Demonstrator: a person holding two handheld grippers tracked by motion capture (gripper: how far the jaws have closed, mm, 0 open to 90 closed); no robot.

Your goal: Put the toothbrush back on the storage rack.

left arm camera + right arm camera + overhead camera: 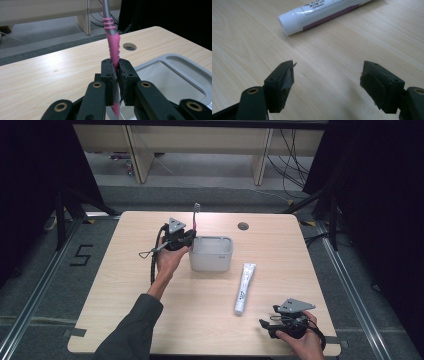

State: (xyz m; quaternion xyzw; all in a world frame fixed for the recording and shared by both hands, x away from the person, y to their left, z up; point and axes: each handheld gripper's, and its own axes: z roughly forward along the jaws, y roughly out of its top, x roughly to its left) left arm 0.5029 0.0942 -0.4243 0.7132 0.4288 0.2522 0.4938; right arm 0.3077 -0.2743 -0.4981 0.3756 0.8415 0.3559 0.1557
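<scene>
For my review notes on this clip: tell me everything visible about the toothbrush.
The toothbrush has a pink handle with ridged edges, passing through pink rings into a grey neck; it looks plastic. Its head is at the top in the high view, too small to detail. It stands nearly upright, clamped at the lower handle between the left gripper fingers, above the near left edge of the grey tub.

toothbrush [195, 220] left of tub [211, 254] | toothpaste tube [245, 288] right of tub

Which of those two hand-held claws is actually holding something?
The left gripper, beside the grey tub, pinches a pink toothbrush; the right gripper stands open.
</scene>
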